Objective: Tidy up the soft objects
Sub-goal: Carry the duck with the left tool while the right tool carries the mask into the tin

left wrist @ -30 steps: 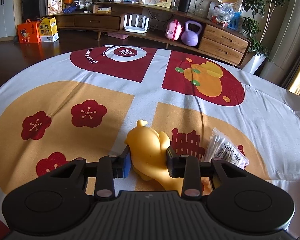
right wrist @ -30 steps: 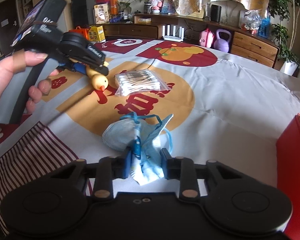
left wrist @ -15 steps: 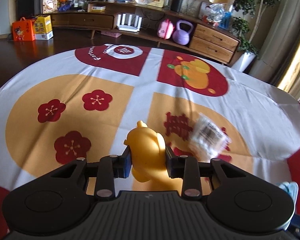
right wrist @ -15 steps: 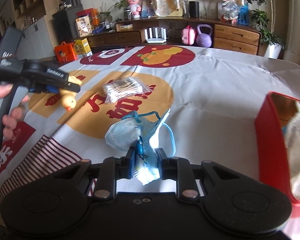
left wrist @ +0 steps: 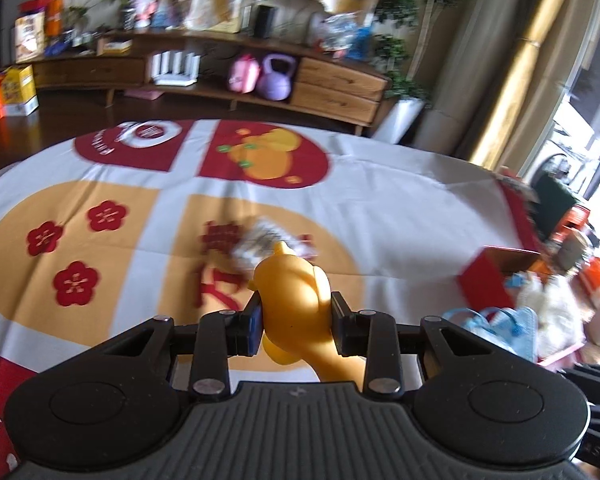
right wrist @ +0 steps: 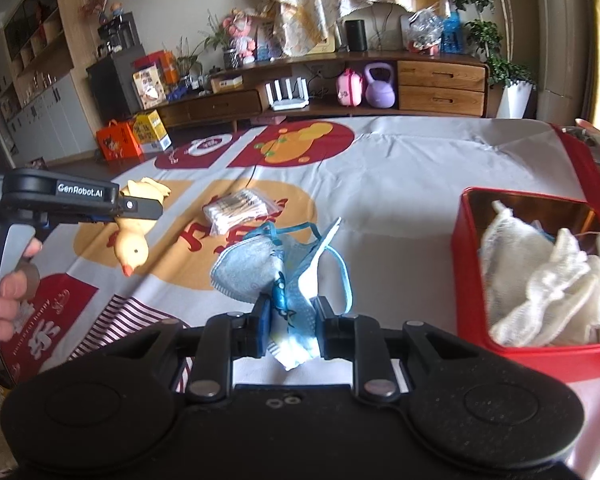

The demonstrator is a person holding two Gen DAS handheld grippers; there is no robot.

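1. Left hand-held gripper point(left wrist: 296, 320) clenched on the yellow rubber duck point(left wrist: 296, 292), off the table point(left wrist: 400, 208). In the right view the duck hangs head-down at 9 o'clock; squashy body could squirt out.
2. Right hand-held gripper point(right wrist: 291, 320) grasping the blue face mask point(right wrist: 260, 268) by a fold; loose straps dangle and may snag.
3. Red tin point(right wrist: 472, 280) at 3 o'clock already holds white cloths point(right wrist: 540, 280); crowding may push additions over the rim.
4. Cotton-swab bag point(right wrist: 238, 212) on the table at 12 o'clock, in the left arm's likely path.
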